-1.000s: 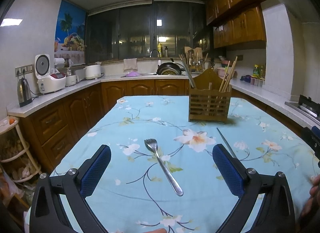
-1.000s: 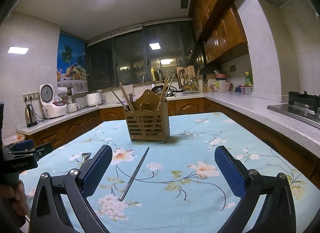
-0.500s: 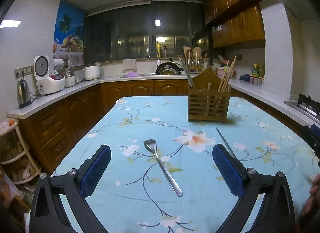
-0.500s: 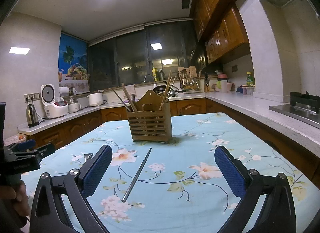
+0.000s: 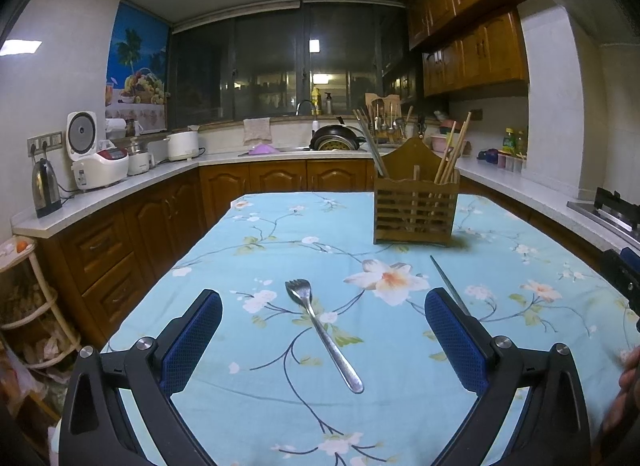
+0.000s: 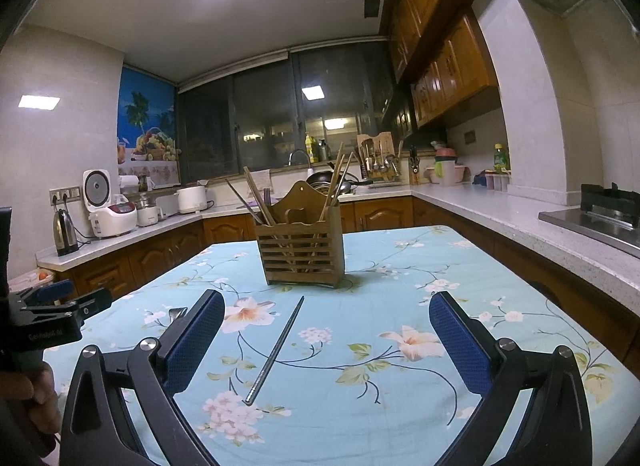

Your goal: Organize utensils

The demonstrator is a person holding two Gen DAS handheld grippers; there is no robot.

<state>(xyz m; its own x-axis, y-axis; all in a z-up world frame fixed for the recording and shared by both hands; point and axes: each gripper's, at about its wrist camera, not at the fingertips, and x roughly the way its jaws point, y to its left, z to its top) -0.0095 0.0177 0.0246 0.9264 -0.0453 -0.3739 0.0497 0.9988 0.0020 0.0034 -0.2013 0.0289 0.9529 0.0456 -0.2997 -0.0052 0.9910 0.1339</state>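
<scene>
Floral cloth covers the counter (image 5: 280,406); the wooden holder (image 5: 415,209) near its far edge already carries chopsticks. Two items remain loose: a fork (image 5: 320,334) and a metal chopstick (image 6: 276,350). Your left tool (image 5: 323,340) is released, the fork between its fingers' line. Your right tool (image 6: 326,340) is likewise spread, the chopstick just ahead.
</scene>
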